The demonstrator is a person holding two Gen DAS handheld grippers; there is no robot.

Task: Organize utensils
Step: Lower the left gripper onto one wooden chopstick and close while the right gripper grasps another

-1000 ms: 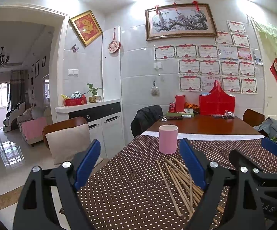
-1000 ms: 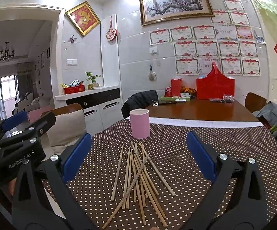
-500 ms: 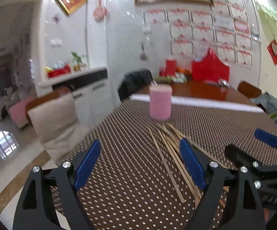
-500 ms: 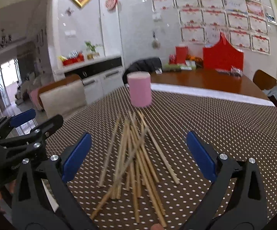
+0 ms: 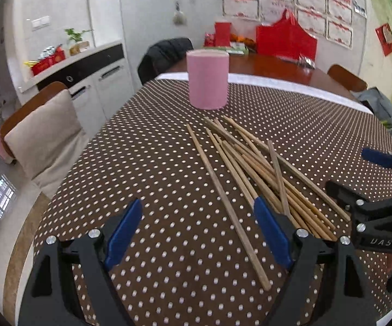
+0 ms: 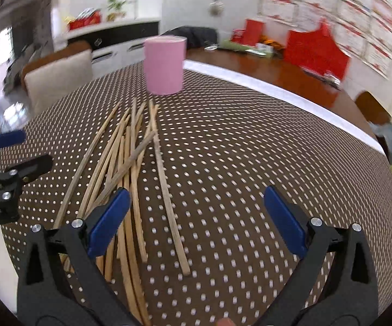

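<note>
Several wooden chopsticks lie in a loose fan on the dotted tablecloth, with a pink cup standing upright just beyond them. My left gripper hovers open and empty over the pile's near left edge, one stray chopstick running between its fingers below. The right gripper shows at the right edge. In the right wrist view the chopsticks spread left of centre before the pink cup. My right gripper is open and holds nothing. The left gripper is at the left.
A chair with a beige cushion stands at the table's left side. Red bags and small items sit at the far end of the wooden table. A jacket-draped chair and white cabinets lie beyond.
Both grippers have tilted down and moved forward toward the chopsticks and cup, which now look larger and nearer. Both stay open. The chopsticks and cup have not moved.
</note>
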